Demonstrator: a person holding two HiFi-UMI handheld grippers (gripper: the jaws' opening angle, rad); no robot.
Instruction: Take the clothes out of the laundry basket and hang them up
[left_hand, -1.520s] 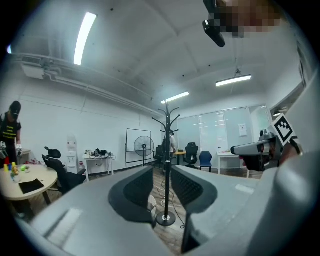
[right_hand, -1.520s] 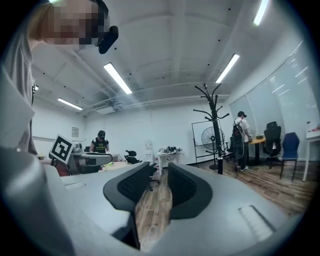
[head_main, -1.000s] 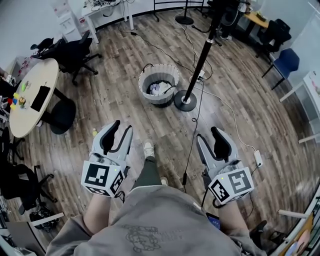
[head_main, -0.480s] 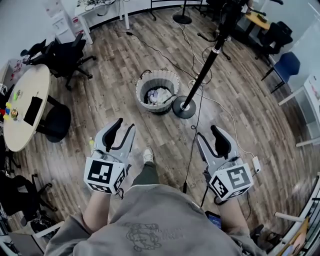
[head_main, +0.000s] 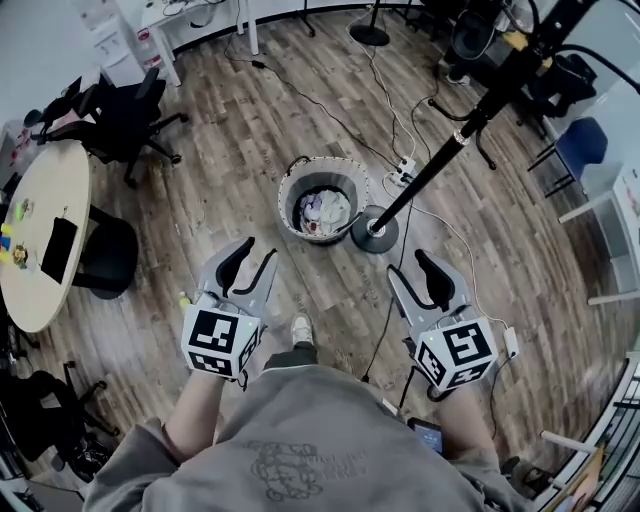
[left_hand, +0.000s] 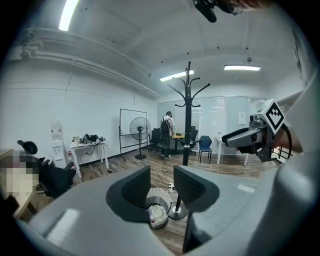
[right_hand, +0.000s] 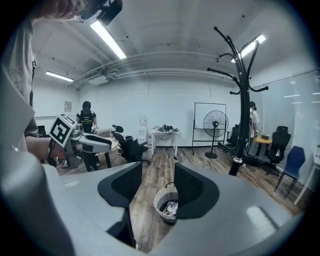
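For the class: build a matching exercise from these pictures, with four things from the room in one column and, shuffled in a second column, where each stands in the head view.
Things
1 laundry basket
2 coat stand
3 round table
4 blue chair

Places
a far left edge
b upper right
c middle of the floor, clothes inside
d base just right of the basket

Pairs: 1-c, 2-d, 3-a, 4-b
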